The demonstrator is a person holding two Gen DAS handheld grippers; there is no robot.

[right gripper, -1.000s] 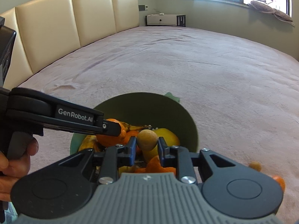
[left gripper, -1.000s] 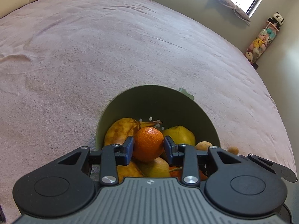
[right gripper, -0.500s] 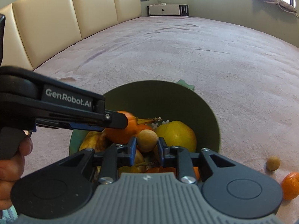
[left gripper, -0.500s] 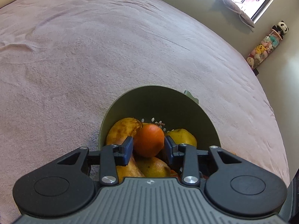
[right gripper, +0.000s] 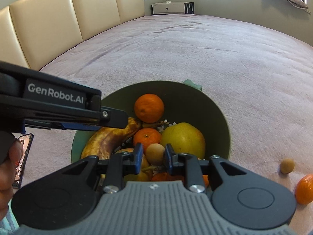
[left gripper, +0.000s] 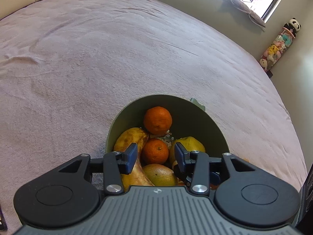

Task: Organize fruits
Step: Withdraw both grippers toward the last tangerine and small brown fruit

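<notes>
Pink bedspread (left gripper: 117, 49) carries a green bowl (left gripper: 195, 115) of fruit. Left gripper (left gripper: 155, 156) is opening, empty; the mandarin (left gripper: 157, 119) it gripped a second ago now rests at the bowl's far side. Right gripper (right gripper: 152, 154) pinches a small tan fruit (right gripper: 155, 154) above the bowl; two fruits remain outside.

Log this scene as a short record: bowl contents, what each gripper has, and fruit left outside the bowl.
bowl: green bowl on the pink blanket
contents: two mandarins, banana, yellow pear, more fruit underneath
left gripper: jaws opening, nothing between them
right gripper: shut on small tan fruit, above the bowl
outside bowl: one tan fruit and one mandarin on the blanket
</notes>
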